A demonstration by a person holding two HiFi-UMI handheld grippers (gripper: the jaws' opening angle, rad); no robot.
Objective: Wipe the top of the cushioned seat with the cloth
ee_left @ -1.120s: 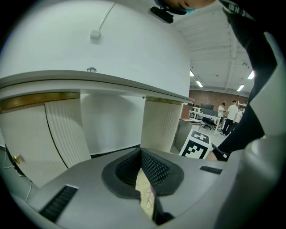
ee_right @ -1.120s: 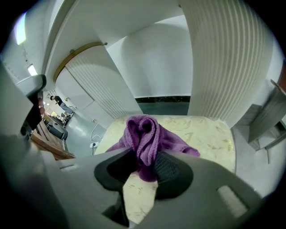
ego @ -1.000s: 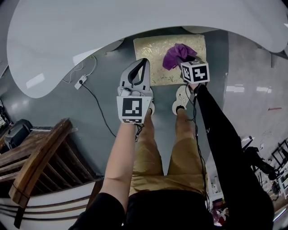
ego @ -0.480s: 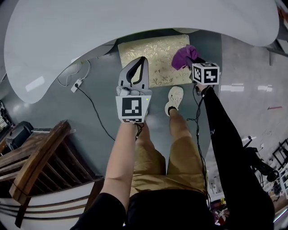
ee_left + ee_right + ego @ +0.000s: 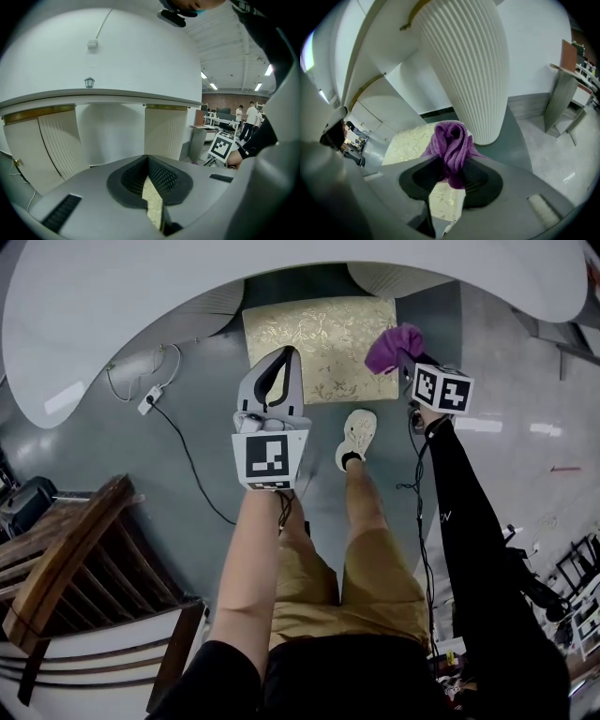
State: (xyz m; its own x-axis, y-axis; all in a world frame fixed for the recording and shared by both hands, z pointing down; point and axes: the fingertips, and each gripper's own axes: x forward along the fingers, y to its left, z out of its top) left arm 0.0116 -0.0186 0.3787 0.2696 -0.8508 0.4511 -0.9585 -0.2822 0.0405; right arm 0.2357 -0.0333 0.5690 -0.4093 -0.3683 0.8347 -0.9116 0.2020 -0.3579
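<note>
The cushioned seat (image 5: 319,338) is a cream and gold patterned pad on the floor under the table's edge. My right gripper (image 5: 405,360) is shut on a bunched purple cloth (image 5: 394,345), which hangs over the seat's right edge. In the right gripper view the cloth (image 5: 451,140) bulges out between the jaws, with the seat (image 5: 410,143) below and to the left. My left gripper (image 5: 287,354) hovers over the seat's front left part, jaws together and holding nothing. In the left gripper view a sliver of the seat (image 5: 152,201) shows through the slit between them.
A large white tabletop (image 5: 122,306) curves over the far side, on ribbed white pedestals (image 5: 464,61). A power strip with cable (image 5: 145,401) lies on the grey floor at left. A wooden chair (image 5: 66,568) stands near left. The person's shoe (image 5: 356,437) rests just before the seat.
The right gripper has carried the cloth from the seat's right half out to its right edge. The left gripper has stayed over the front left. One shoe has dropped out of sight.
</note>
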